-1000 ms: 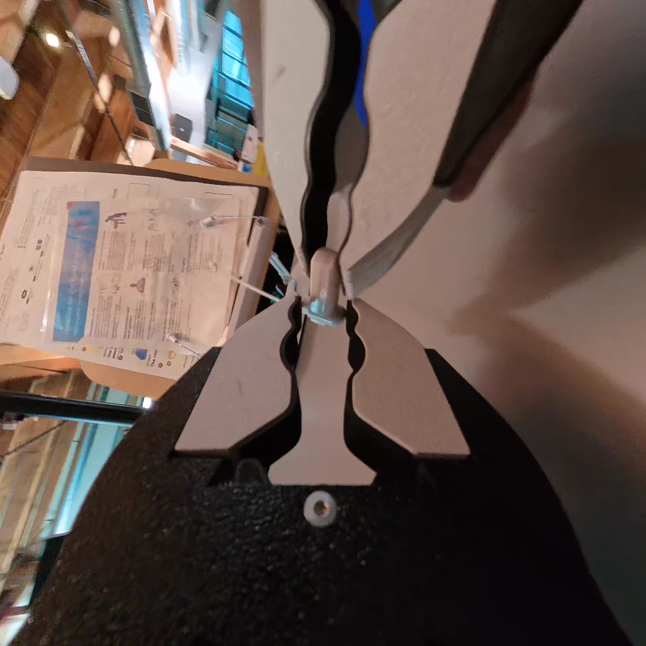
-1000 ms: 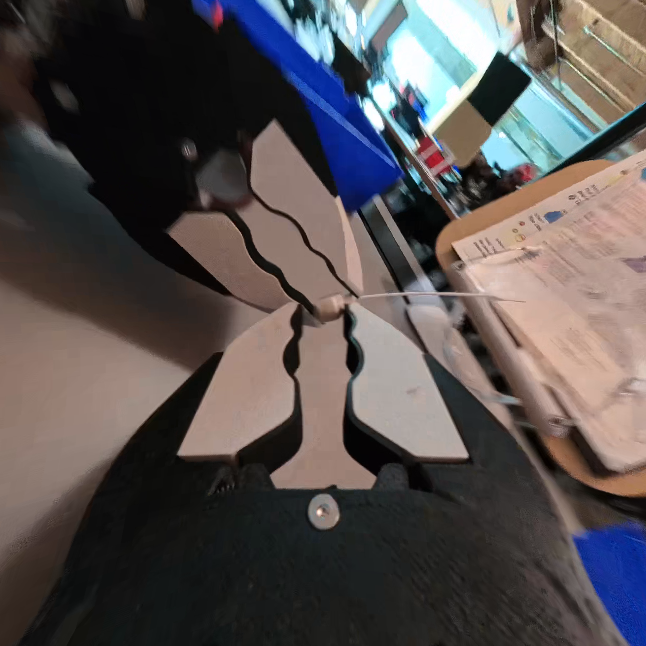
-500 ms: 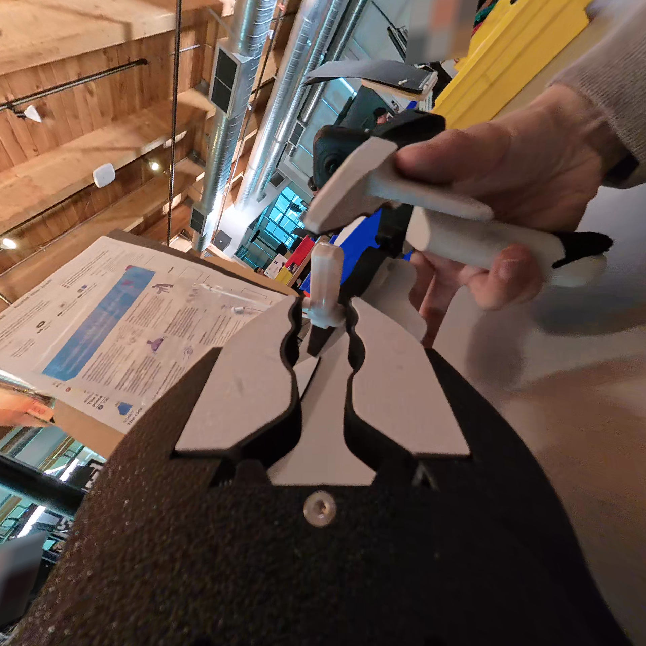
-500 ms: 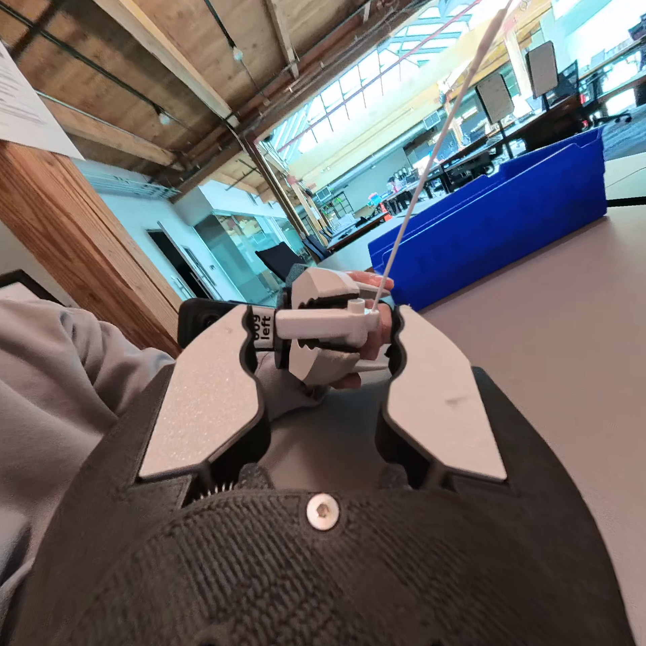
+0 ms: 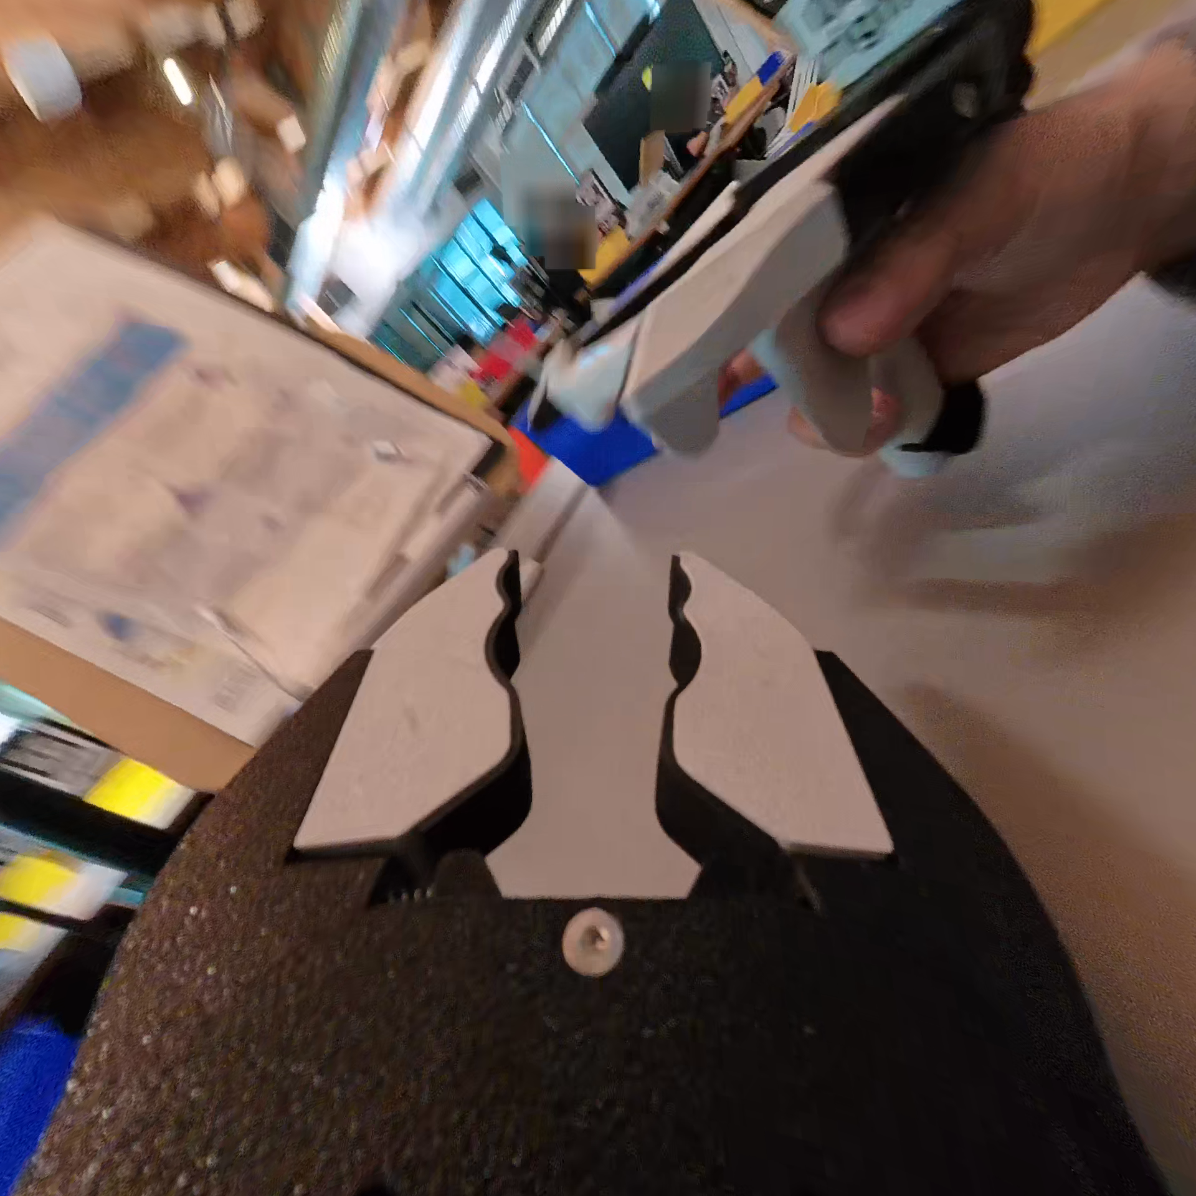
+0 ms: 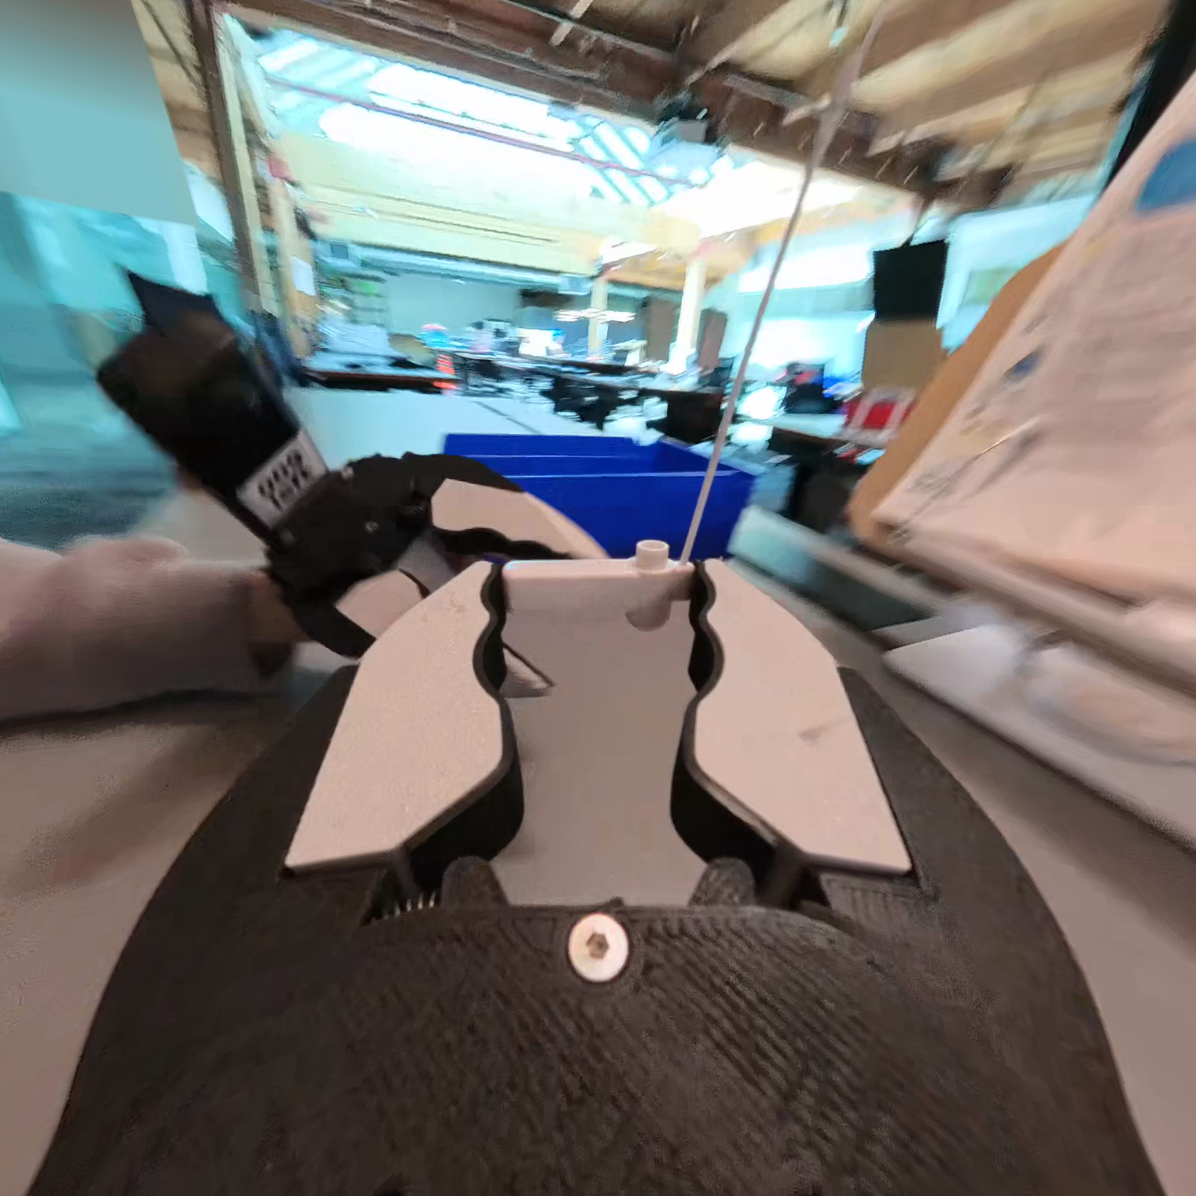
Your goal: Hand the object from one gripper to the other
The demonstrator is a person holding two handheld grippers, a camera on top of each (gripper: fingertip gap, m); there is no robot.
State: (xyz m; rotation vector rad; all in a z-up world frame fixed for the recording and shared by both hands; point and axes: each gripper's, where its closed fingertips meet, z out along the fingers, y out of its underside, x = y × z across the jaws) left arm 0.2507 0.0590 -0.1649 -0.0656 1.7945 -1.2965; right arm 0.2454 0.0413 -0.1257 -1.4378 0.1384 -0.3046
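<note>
Now, table (image 6: 647, 744) under both. Left gripper (image 5: 594, 569) gapes, empty; right gripper (image 6: 598, 576) pinches the object (image 6: 582, 586), a white plastic piece w/ thin rod (image 6: 751, 336) rising toward 12 o'clock. Risk: long rod levers the piece loose, or snags cardboard box (image 6: 1048, 401) at 2 o'clock.

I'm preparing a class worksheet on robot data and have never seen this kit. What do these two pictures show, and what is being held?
A person holds two hand-operated pincers, each with a camera looking along its two pale fingers. The left wrist view shows the left gripper open and empty above a grey table; a hand carries the other one beyond. The right wrist view shows the right gripper clamped on a white plastic piece with a thin rod sticking up. A blue bin and a printed sheet are nearby.
</note>
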